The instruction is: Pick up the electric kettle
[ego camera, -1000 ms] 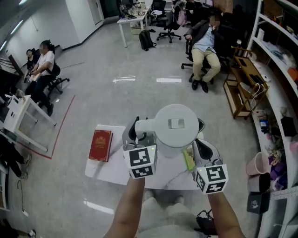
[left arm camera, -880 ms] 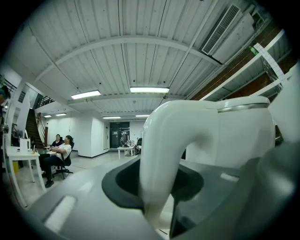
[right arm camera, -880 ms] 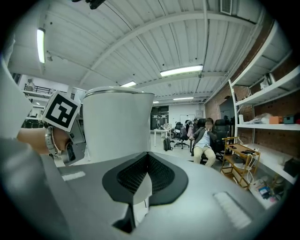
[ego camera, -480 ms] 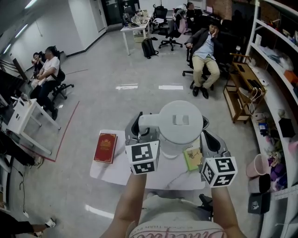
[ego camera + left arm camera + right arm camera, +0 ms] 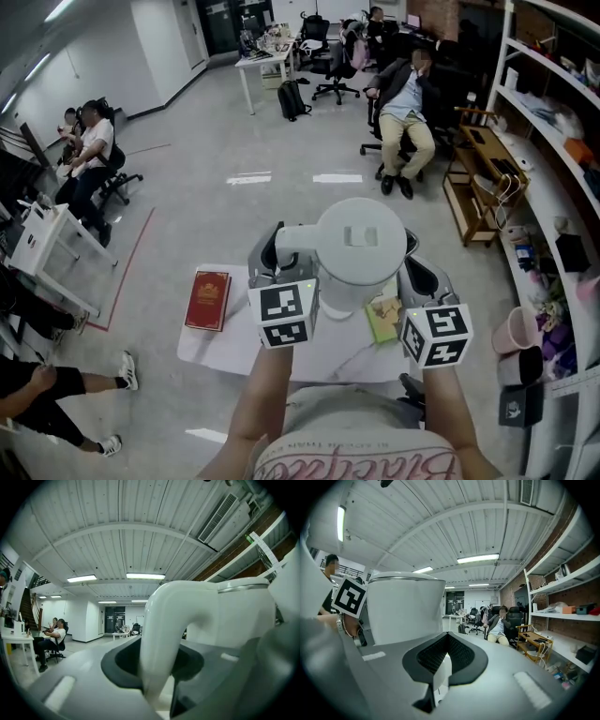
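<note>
The white electric kettle (image 5: 361,248) hangs in the air above a small white table (image 5: 225,349); I look down on its round lid. My left gripper (image 5: 281,261) is shut on the kettle's curved white handle (image 5: 286,246). In the left gripper view that handle (image 5: 161,634) runs down between the jaws, with the kettle's body (image 5: 243,616) to the right. My right gripper (image 5: 419,278) sits close against the kettle's right side. Its jaws (image 5: 440,677) stand together with only a thin pale slit between them, and the kettle's body (image 5: 405,606) lies to their left, outside them.
A red book (image 5: 208,300) and a green item (image 5: 382,319) lie on the table. Shelves (image 5: 553,187) line the right wall above a pink bin (image 5: 516,330). A desk (image 5: 47,244) stands at the left. People sit on office chairs farther back, and a person's legs (image 5: 56,398) show at lower left.
Both grippers and the kettle keep the same hold and stay together. My view has shifted slightly, and a person's legs have come in at lower left.
</note>
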`<state>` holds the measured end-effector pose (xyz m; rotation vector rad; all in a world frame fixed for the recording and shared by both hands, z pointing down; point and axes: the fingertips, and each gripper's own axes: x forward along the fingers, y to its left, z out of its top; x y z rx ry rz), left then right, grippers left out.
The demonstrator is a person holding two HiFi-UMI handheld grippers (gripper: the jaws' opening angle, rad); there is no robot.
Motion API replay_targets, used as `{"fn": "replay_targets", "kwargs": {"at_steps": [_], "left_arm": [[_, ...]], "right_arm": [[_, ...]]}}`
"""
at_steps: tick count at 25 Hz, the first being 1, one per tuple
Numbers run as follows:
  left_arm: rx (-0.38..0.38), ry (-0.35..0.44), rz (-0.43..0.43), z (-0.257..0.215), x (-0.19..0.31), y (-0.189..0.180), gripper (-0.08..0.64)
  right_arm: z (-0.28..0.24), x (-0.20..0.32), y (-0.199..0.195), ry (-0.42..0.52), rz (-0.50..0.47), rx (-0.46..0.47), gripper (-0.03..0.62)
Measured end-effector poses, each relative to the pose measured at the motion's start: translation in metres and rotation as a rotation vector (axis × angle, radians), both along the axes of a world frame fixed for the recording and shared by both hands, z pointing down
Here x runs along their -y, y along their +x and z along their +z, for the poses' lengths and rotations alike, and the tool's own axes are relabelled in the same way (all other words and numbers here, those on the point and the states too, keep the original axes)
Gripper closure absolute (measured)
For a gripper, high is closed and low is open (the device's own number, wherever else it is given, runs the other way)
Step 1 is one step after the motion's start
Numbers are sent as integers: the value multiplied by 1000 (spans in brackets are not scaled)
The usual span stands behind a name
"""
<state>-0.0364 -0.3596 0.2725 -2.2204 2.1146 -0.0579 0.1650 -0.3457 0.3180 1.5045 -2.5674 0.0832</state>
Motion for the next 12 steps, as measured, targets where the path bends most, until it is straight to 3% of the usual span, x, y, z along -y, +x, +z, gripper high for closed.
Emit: {"fn": "replay_targets", "kwargs": {"at_steps": [12], "left_arm": [[19,25,-14,-11,7,2,446]], "right_arm": [[0,11,0,8,-6,-11,569]]}}
